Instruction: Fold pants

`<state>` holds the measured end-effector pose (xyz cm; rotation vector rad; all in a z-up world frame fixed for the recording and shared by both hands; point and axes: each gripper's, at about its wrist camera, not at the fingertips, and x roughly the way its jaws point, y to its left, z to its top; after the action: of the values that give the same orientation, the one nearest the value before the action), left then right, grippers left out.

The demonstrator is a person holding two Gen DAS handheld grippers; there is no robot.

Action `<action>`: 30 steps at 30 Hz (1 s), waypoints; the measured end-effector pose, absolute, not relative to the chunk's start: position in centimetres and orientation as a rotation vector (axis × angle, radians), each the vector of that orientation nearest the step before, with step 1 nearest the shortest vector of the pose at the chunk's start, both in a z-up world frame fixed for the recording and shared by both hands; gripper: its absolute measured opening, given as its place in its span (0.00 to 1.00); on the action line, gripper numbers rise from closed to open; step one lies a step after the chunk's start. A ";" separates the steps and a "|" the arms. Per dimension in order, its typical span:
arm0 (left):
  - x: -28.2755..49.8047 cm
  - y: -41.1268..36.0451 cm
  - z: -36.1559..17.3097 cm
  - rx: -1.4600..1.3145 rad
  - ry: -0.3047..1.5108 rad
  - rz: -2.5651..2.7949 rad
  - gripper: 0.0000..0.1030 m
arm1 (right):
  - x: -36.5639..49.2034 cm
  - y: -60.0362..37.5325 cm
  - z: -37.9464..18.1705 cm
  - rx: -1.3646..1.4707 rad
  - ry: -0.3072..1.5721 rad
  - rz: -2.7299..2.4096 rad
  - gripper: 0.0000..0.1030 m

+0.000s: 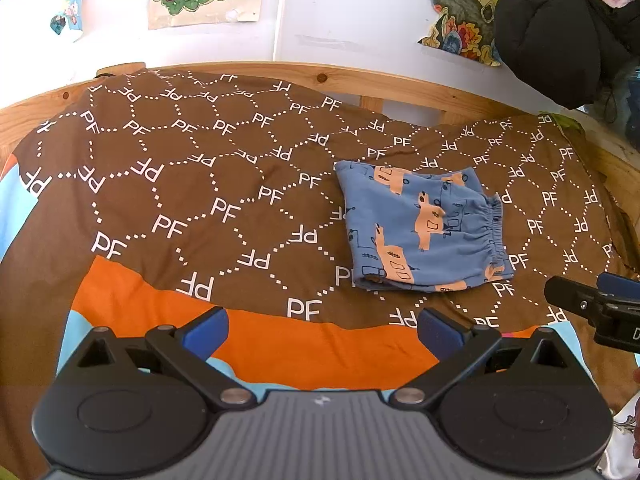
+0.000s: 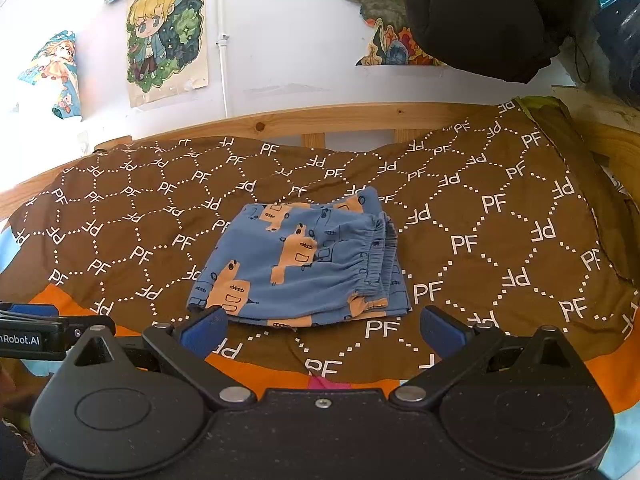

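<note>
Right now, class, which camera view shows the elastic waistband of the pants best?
The right wrist view: the waistband sits near centre, close, its gathers and stacked layers clear. The left wrist view shows the same waistband off to the right, farther away and smaller.

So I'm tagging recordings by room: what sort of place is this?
Most likely a bedroom, perhaps a child's: the folded pants lie on a patterned duvet over a wooden bed frame, with cartoon posters on the wall.
</note>
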<state>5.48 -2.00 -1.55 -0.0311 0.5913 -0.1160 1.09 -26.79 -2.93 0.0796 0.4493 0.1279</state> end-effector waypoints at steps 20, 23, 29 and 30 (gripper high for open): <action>5.4 -2.9 -1.2 0.046 0.624 -0.084 1.00 | 1.1 -26.7 -3.1 0.087 0.457 0.133 0.99; 5.5 -2.9 -1.2 0.048 0.626 -0.084 1.00 | 1.0 -26.7 -3.1 0.088 0.459 0.135 0.99; 5.5 -2.9 -1.3 0.054 0.628 -0.084 1.00 | 1.0 -26.6 -3.1 0.091 0.462 0.137 0.99; 5.5 -2.9 -1.3 0.054 0.627 -0.084 1.00 | 1.0 -26.6 -3.1 0.090 0.462 0.137 0.99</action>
<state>5.52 -2.87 -1.33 0.0541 0.6272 -0.0841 1.04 -26.64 -3.11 0.0903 0.4616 0.1368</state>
